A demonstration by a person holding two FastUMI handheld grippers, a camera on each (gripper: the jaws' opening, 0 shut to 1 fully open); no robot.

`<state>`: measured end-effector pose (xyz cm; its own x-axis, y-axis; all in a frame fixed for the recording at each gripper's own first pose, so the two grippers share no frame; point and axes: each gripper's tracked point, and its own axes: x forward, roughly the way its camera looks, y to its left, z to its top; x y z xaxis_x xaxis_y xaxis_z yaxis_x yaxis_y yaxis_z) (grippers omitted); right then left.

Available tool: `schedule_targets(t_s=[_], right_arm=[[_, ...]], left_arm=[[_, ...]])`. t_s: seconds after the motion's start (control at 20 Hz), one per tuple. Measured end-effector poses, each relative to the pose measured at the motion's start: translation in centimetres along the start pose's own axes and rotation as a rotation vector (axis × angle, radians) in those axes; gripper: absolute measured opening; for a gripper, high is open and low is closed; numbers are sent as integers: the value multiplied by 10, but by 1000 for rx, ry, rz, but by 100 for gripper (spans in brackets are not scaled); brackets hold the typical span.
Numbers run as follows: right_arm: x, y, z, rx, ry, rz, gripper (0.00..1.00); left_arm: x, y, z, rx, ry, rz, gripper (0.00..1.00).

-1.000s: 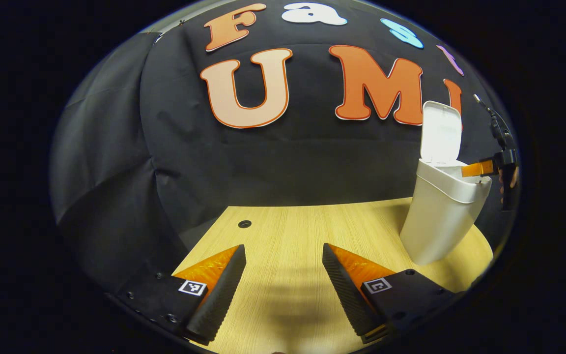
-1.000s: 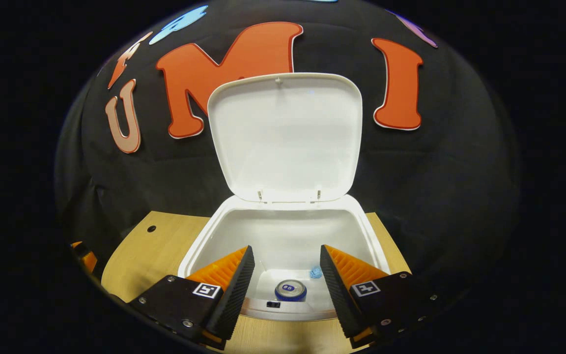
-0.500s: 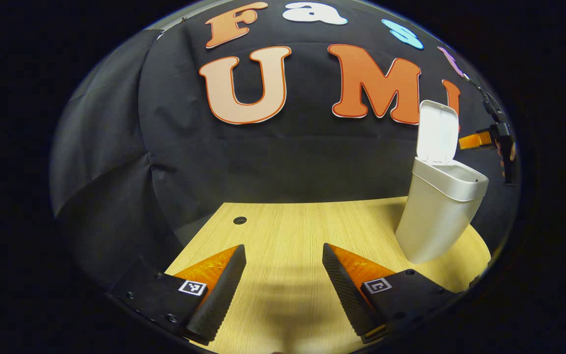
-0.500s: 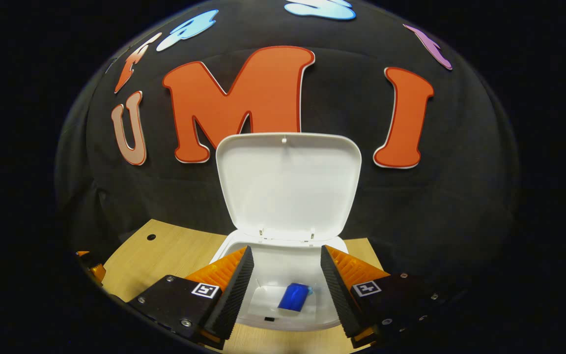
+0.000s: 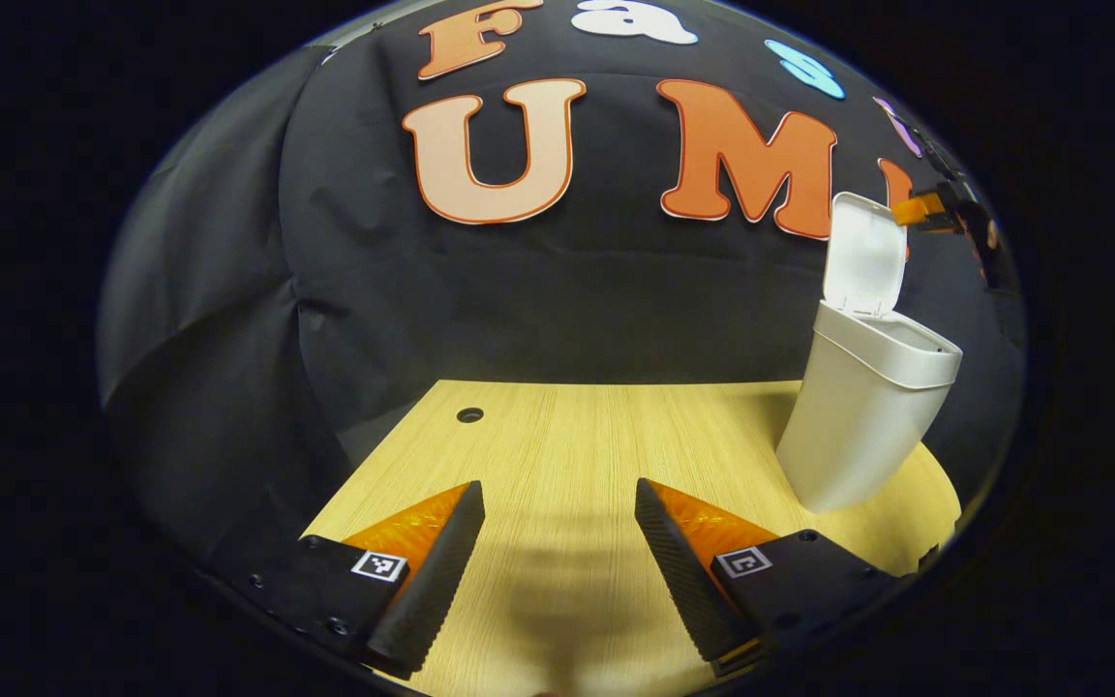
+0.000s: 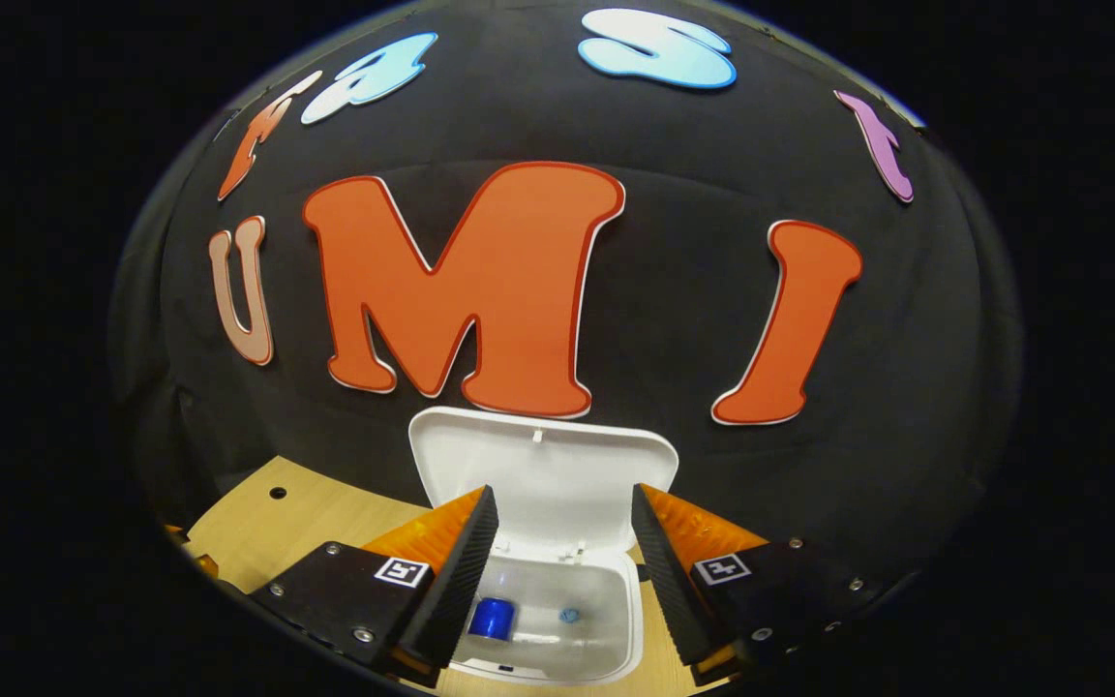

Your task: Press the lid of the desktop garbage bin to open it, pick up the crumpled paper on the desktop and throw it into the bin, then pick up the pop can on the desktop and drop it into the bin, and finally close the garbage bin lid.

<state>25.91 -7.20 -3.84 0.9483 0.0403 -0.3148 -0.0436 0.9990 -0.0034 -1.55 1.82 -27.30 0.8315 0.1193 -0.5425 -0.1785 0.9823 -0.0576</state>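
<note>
The white desktop bin (image 5: pixel 862 426) stands at the table's right side with its lid (image 5: pixel 864 254) swung up. Looking down from above, the right gripper view has the raised lid (image 6: pixel 543 465) and the bin's rim (image 6: pixel 627 620). Inside lie the blue pop can (image 6: pixel 492 617) and a small blue crumpled paper (image 6: pixel 569 615). My right gripper (image 6: pixel 557 571) hovers high over the bin mouth, open and holding nothing. It also appears far off as the right gripper (image 5: pixel 920 209) beside the lid's top edge. My left gripper (image 5: pixel 557 571) hangs open above the bare wooden table (image 5: pixel 596 455).
A round cable hole (image 5: pixel 469 414) sits near the table's far left corner, the same hole (image 6: pixel 277 492) showing in the right gripper view. Black cloth walls close in behind and to the left. The bin stands close to the table's right edge.
My right gripper has risen well above the bin, so the bin looks smaller and lower. The can has shifted inside the bin. The left gripper has barely moved.
</note>
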Motion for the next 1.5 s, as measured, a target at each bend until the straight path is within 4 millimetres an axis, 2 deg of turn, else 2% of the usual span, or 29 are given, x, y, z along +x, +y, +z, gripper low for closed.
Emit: schedule_targets(t_s=[0.35,0.55,0.75,0.8,0.9,1.05,1.2,1.5], right_arm=[[15,3,45,-12,-51,1,84],[30,6,60,-14,-76,-7,84],[52,8,50,-2,-36,-18,85],[55,9,44,-1,-15,-18,85],[57,9,43,12,-11,-13,86],[51,10,38,36,14,3,85],[36,11,31,41,16,15,84],[11,14,5,63,66,30,85]], left_arm=[[-2,2,-17,-28,39,-9,100],[-7,6,-6,17,-9,10,100],[-11,12,-6,19,-17,13,100],[-11,14,-8,16,-15,18,100],[-11,16,-9,12,-9,24,100],[-10,18,-10,16,-4,26,100],[-8,13,-8,21,-4,9,100],[-3,1,-2,49,-15,-36,100]])
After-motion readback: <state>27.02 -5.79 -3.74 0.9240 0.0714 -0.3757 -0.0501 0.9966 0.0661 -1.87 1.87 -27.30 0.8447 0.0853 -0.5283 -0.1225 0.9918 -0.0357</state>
